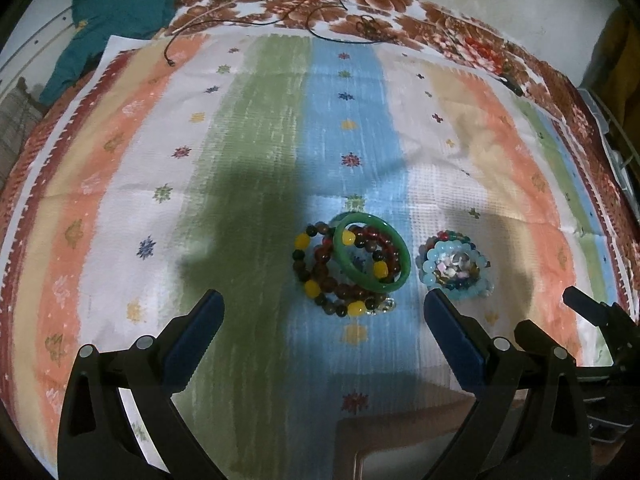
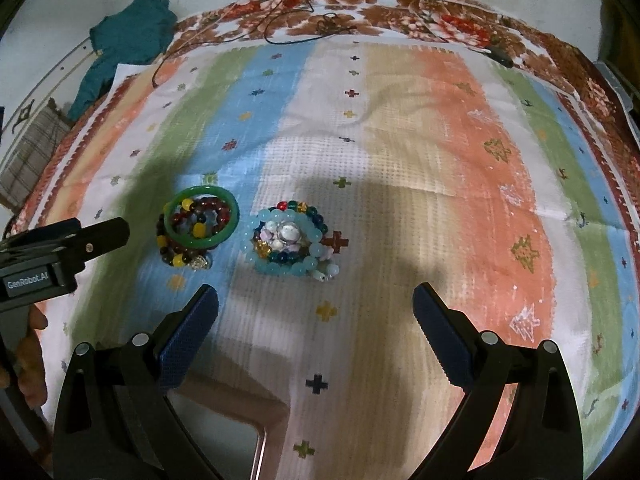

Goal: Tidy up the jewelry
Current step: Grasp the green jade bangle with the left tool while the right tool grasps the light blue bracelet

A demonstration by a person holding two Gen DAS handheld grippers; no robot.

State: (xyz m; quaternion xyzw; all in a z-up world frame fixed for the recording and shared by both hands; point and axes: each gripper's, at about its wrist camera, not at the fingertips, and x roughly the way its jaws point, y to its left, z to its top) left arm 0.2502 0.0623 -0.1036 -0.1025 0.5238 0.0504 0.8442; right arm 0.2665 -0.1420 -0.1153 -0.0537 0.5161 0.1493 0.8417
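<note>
A green bangle lies on a heap of brown, red and yellow beaded bracelets. To its right sits a second heap of light blue and mixed-colour beaded bracelets. Both heaps rest on a striped cloth. My left gripper is open just short of the first heap, nothing between its fingers. My right gripper is open below the blue heap, holding nothing. In the right wrist view, the left gripper's body shows at the left edge.
A teal garment lies at the far left past the cloth. Thin dark cords trail over the floral sheet at the back. A person's hand holds the left gripper.
</note>
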